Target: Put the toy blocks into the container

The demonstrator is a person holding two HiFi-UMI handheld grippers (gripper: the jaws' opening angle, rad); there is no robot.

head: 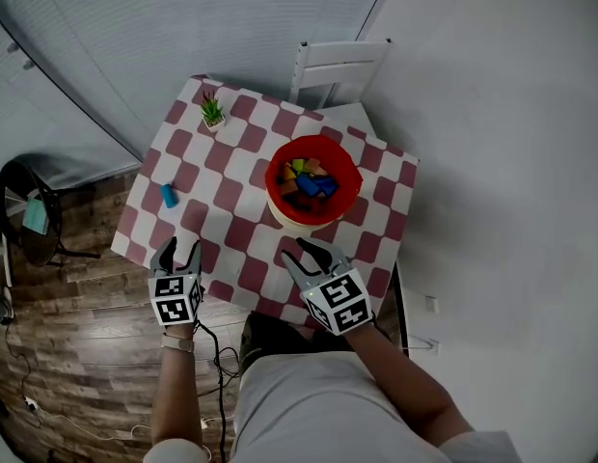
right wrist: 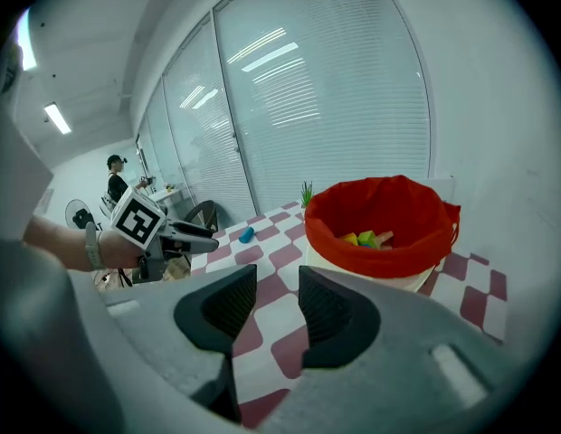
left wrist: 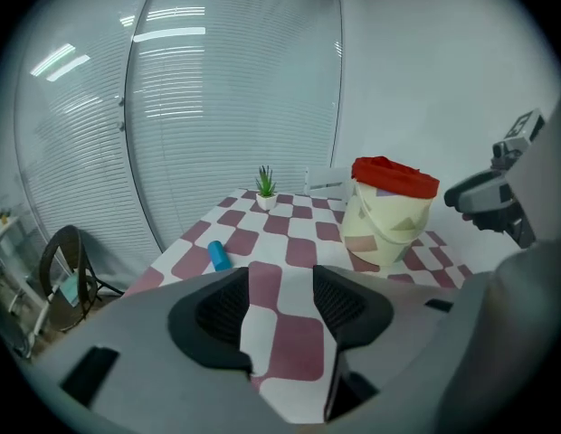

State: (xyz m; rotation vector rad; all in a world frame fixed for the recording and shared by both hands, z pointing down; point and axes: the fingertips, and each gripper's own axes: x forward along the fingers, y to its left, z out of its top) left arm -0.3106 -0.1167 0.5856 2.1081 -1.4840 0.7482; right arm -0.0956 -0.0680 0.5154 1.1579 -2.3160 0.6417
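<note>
Most blocks (head: pixel 309 179) are in the bucket (head: pixel 271 183) already, w/ one blue block (head: pixel 170 195) left on the table (head: pixel 241 244) well to the bucket's left, and the left gripper (head: pixel 178 251) & right gripper (head: pixel 309 254), both on the bucket's near side, have jaws spread & empty, so prob. one pick remains.

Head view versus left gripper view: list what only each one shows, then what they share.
Only the head view: the coloured blocks inside the container, and the person's shirt. Only the left gripper view: the container's cream side wall and its handle. Both: the blue block lying alone on the checkered table, the potted plant, the white chair and the black chair.
</note>
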